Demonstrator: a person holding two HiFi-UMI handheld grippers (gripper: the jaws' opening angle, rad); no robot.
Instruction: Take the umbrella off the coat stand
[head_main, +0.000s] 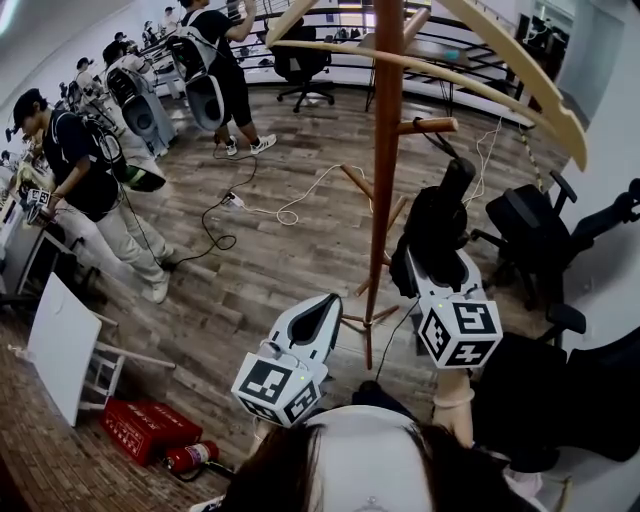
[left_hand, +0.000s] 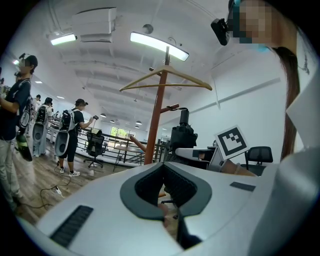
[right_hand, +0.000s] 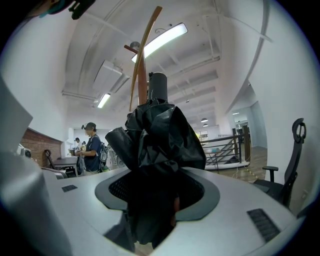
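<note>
the umbrella (head_main: 436, 228), black and folded, stands roughly upright just right of the coat stand (head_main: 385, 150) pole, its stubby end uppermost and just below the short peg (head_main: 428, 126). a thin cord seems to run from that end towards the peg; whether it loops over it i cannot tell. the right gripper (head_main: 432, 262) is clamped on the umbrella's bundled cloth low down. the left gripper (head_main: 322, 312), pressed together and empty, hangs left of the pole, farther off. the right hand likely has to lift up and away from the peg.
</note>
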